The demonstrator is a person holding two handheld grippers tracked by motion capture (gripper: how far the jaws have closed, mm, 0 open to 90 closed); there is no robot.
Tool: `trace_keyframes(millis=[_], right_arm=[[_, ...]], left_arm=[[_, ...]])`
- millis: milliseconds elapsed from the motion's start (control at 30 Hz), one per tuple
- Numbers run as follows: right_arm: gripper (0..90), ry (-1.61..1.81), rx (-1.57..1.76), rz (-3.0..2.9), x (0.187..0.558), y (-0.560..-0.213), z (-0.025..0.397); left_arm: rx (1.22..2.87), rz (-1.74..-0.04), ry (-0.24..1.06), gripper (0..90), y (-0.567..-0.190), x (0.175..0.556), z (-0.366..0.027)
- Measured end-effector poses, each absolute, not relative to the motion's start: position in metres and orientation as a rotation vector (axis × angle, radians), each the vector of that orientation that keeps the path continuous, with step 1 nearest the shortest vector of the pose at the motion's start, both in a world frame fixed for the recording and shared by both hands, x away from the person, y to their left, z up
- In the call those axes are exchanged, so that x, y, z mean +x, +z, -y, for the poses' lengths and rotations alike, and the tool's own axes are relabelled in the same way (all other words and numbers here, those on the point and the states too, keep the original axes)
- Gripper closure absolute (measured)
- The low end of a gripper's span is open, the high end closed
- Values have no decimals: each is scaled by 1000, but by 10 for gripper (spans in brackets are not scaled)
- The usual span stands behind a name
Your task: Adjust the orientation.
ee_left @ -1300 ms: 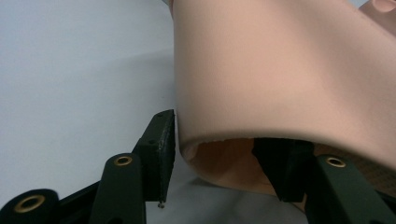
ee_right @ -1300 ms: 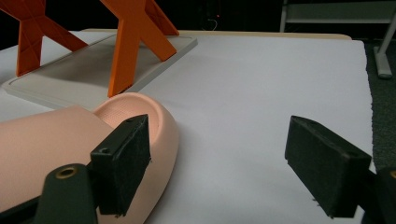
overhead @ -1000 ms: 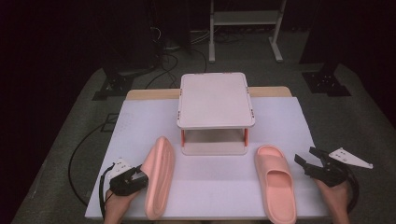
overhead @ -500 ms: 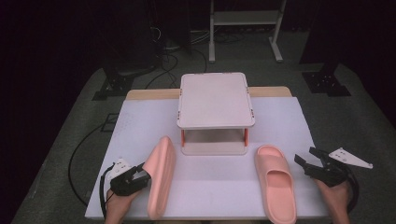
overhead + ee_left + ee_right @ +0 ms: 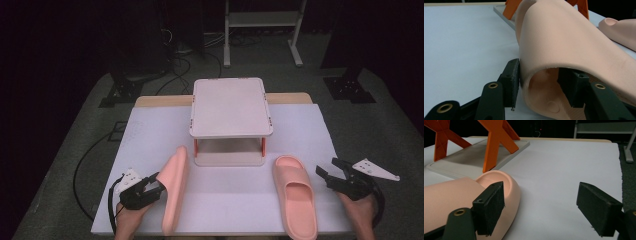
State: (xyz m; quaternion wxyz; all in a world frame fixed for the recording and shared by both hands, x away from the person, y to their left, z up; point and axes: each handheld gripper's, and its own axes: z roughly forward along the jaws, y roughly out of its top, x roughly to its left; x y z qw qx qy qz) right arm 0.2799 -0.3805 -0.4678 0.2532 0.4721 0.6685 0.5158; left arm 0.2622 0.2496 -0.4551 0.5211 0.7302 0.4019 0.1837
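Two pink slippers lie on the white table cover. The left slipper (image 5: 174,190) is tipped up on its edge, and my left gripper (image 5: 151,188) is shut on it. In the left gripper view the jaws pinch the strap of the left slipper (image 5: 564,42), one pad (image 5: 512,82) outside and the other inside. The right slipper (image 5: 295,195) lies flat, sole down. Just to its right my right gripper (image 5: 331,173) stands open. In the right gripper view the right gripper (image 5: 541,207) holds nothing, and the right slipper (image 5: 461,195) lies beside its left pad (image 5: 490,207).
A small two-level rack (image 5: 231,107) with a pale top and orange legs (image 5: 496,142) stands mid-table, behind the slippers. Its low base plate (image 5: 474,157) lies close ahead of the right slipper. The white cover (image 5: 150,135) has bare room left and right of the rack.
The left gripper has edged slightly to the right with the slipper still on its edge. The right gripper and right slipper have not moved.
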Motion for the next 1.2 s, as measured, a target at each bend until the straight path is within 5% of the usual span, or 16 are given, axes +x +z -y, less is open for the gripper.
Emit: trace_keyframes(millis=[1200], right_arm=[[205,1489,1168,-1890,239,-454,374]], left_arm=[[1835,-891,389,381,-463,272,-188]])
